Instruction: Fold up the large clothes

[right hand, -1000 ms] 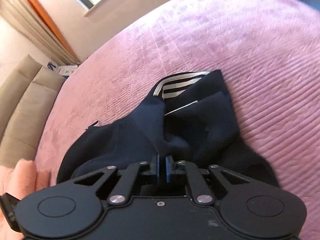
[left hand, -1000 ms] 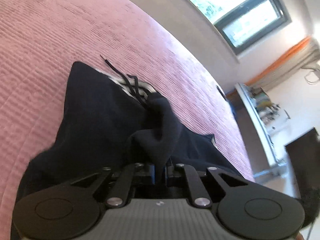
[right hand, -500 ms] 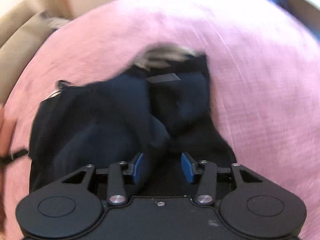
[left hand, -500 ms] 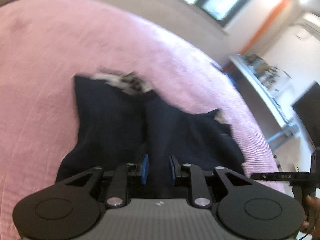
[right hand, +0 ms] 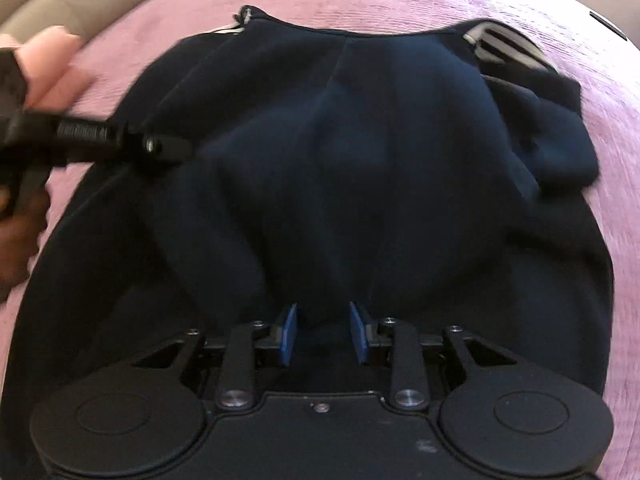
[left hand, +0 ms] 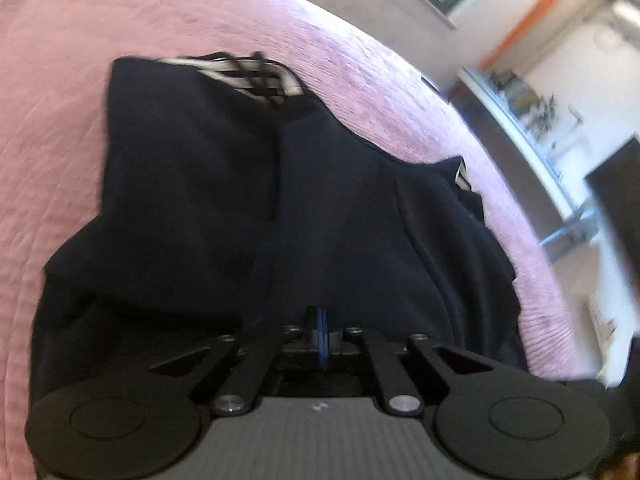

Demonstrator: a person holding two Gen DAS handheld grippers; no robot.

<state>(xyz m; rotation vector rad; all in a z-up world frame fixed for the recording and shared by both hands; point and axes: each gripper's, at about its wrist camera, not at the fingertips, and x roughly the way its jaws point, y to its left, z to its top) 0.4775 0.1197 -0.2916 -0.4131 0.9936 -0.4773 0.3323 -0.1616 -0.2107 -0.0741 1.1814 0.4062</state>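
Left wrist view: the picture is soft with blur, and the lower edge of the dark navy garment point(left hand: 328, 208) is hidden behind the left gripper point(left hand: 319, 322). The garment lies spread on a pink bedspread point(left hand: 60, 128), directly ahead of and beneath the gripper, with a striped black-and-white lining point(left hand: 248, 76) showing at its far edge. The gripper's blue pads are pressed together; whether any cloth is pinched between them cannot be told. Right wrist view: also blurred, with the garment's point(right hand: 360, 152) near part cut off by the right gripper point(right hand: 323, 334). The garment fills the space ahead of the gripper on the bedspread point(right hand: 600, 80), bulging up just beyond the fingertips. The jaws stand partly apart and are closing, with dark cloth between them that the pads do not clearly press. At the garment's left edge, a hand point(right hand: 44, 64) holds the other gripper point(right hand: 160, 148).
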